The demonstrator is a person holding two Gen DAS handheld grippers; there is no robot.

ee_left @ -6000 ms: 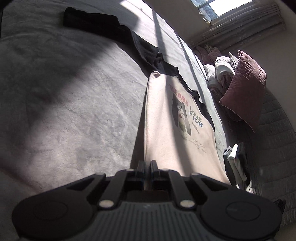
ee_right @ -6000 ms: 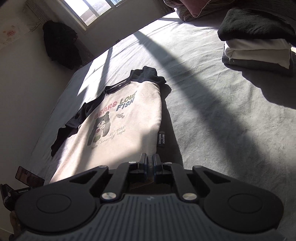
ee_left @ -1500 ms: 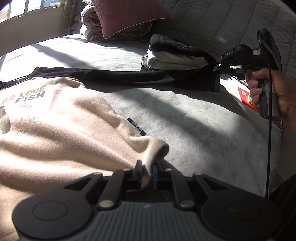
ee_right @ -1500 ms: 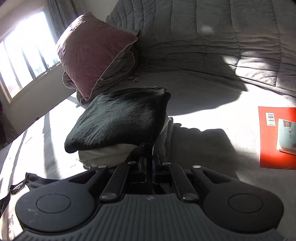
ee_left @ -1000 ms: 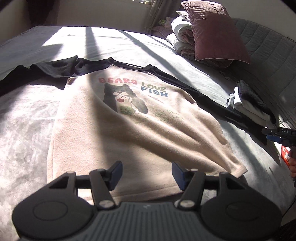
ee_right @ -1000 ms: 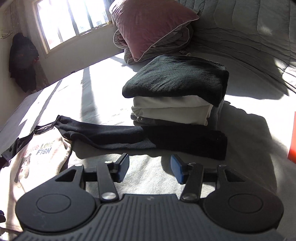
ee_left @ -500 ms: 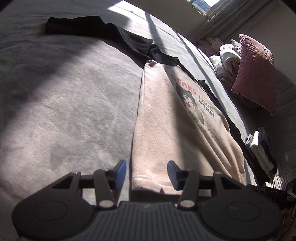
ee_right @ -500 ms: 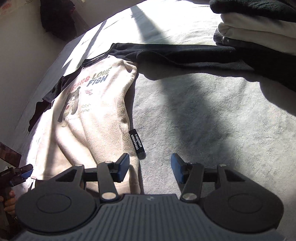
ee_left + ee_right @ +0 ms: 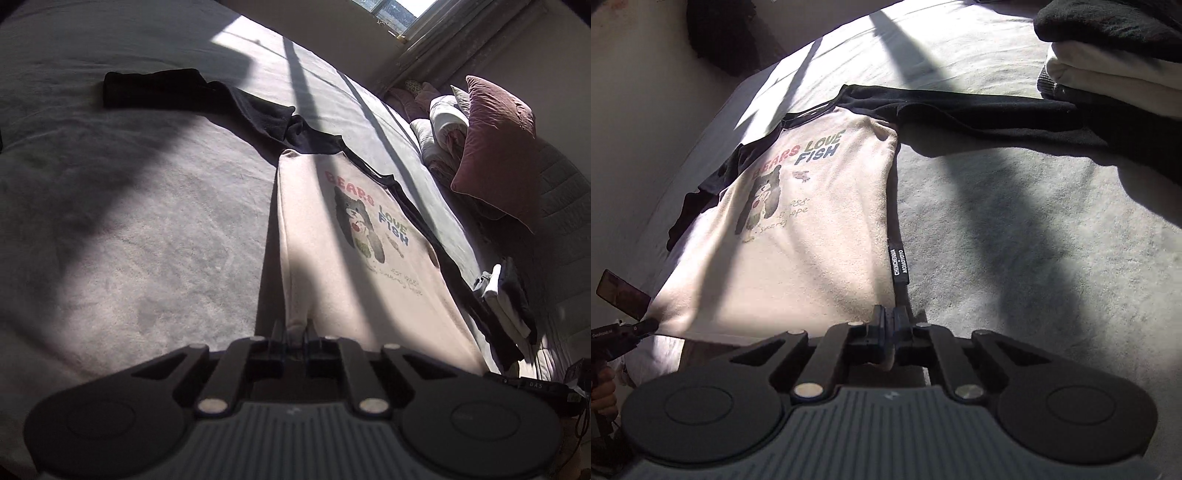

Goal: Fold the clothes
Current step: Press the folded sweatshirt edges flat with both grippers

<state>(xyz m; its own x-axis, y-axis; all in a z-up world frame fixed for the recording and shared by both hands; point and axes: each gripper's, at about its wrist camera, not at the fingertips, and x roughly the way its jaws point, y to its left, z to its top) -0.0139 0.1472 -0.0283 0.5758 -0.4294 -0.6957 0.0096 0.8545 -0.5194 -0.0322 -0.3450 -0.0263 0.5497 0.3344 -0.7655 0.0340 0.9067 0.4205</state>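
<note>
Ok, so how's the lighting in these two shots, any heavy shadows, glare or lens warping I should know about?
Left wrist view: hard sun with broad dark shadow bands across the bed and the shirt; the window is blown out; fisheye bends the edges. Right wrist view: sunlit bedding glares white at the top, a deep shadow crosses the black sleeve, and the shirt's print stays readable.

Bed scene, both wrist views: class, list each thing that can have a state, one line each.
Cream shirt: spread flat, print up, black sleeves out.
Left gripper: jaws just closed, pinching a hem corner.
Right gripper: jaws just closed, pinching the other hem corner.
Clothes stack: folded, piled.
Pillow: propped up.
</note>
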